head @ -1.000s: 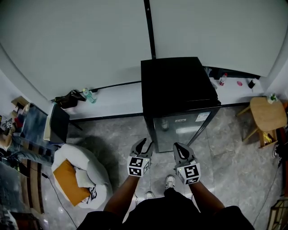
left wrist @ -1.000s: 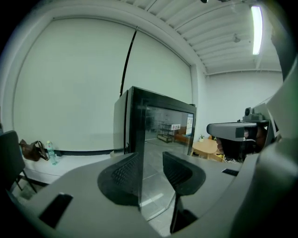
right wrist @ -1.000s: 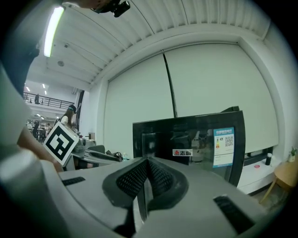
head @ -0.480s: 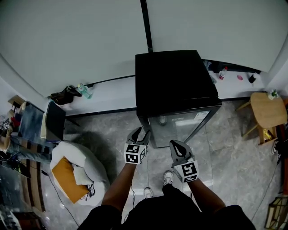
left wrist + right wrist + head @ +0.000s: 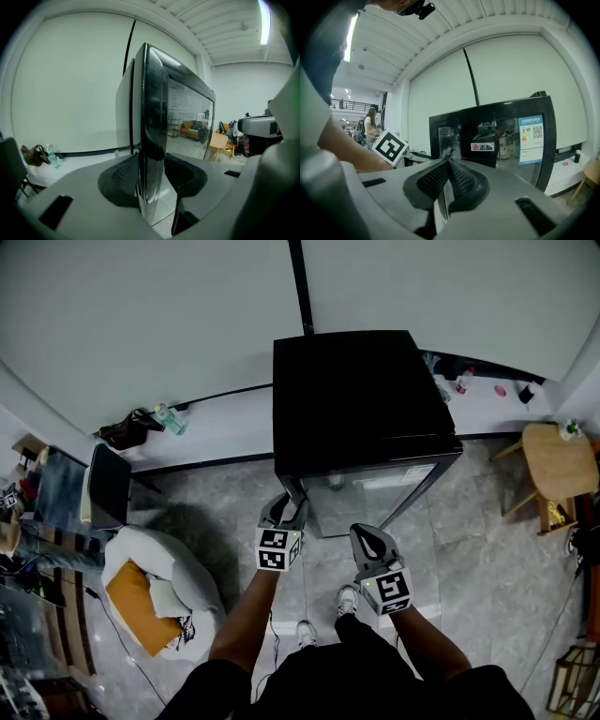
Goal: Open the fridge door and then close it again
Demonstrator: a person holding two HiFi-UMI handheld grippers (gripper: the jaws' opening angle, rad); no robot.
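Note:
A small black fridge [image 5: 356, 399] with a glass door [image 5: 375, 498] stands against the white wall, its door closed. My left gripper [image 5: 284, 508] is at the door's left front corner. In the left gripper view the door's upright black edge [image 5: 152, 117] stands between the jaws of the left gripper [image 5: 152, 174]. The jaws are closing, and both pads lie against the edge. My right gripper [image 5: 367, 540] hovers in front of the glass, a little back from it. In the right gripper view the pads of the right gripper [image 5: 449, 176] meet with nothing between them, facing the labelled door [image 5: 506, 136].
A white beanbag with an orange cushion [image 5: 150, 592] lies on the floor at the left. A dark chair [image 5: 108, 486] and a bottle [image 5: 167, 420] are by the wall ledge. A round wooden stool [image 5: 558, 470] stands at the right of the fridge.
The fridge has drawn nearer in the head view. My left gripper went forward to the door's left edge and now straddles it. The right gripper has barely moved.

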